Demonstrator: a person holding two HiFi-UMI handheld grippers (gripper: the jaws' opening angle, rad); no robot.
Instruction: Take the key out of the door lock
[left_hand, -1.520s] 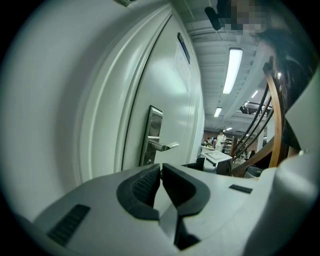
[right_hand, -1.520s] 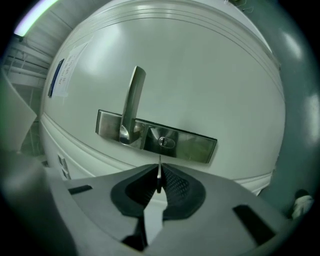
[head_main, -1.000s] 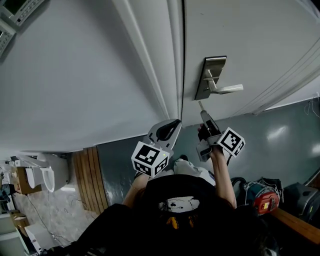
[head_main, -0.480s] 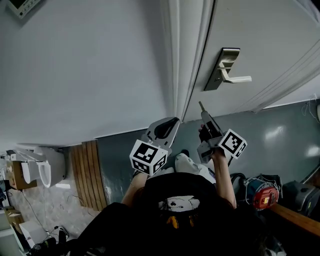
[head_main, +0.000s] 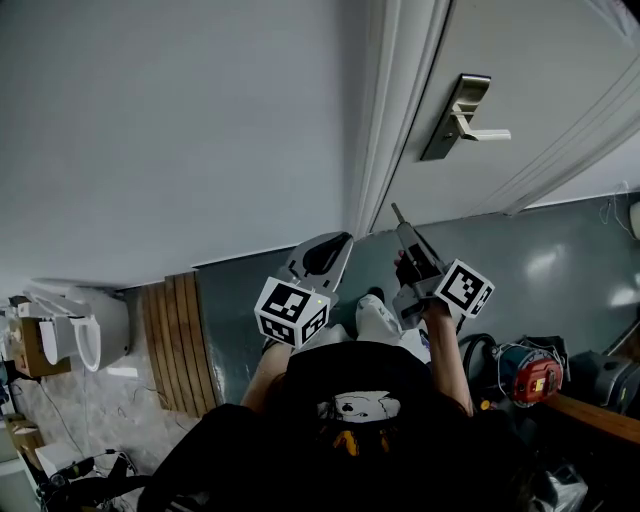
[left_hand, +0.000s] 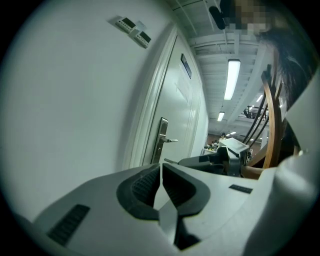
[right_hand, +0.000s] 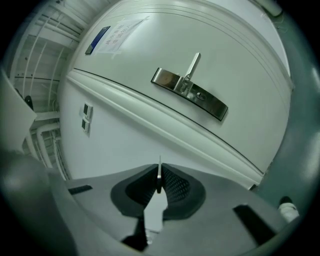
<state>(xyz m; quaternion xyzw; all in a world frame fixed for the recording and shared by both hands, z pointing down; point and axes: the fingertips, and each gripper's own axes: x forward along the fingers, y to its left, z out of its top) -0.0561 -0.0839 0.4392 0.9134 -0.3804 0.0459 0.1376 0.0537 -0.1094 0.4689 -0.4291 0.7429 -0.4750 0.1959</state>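
The fingers (right_hand: 175, 186) of the right gripper (head_main: 408, 240) are pressed together on the key (right_hand: 159, 177), which is seen edge-on as a thin metal blade standing up out of the narrow seam between the dark ribbed pads. In the head view the key's tip is seen poking past the gripper's nose toward the door (head_main: 540, 60), with clear air between it and the metal. The fingers (left_hand: 142, 187) of the left gripper (left_hand: 161, 172) are closed on each other with nothing between them, and that gripper is held low beside the right one, in front of the door frame (head_main: 392, 130). Further out, the lock plate (right_hand: 190, 94) with its lever handle (head_main: 487, 134) is mounted on the door, well apart from the key, and its keyhole (right_hand: 199, 95) is shown with nothing in it. By this, the removal itself is judged to be done: the key is out of the lock and in the right gripper's hold. For the next move, only a firm pinch is called for while the key is carried away from the door; no place for it is named in the task. The left gripper is not needed.
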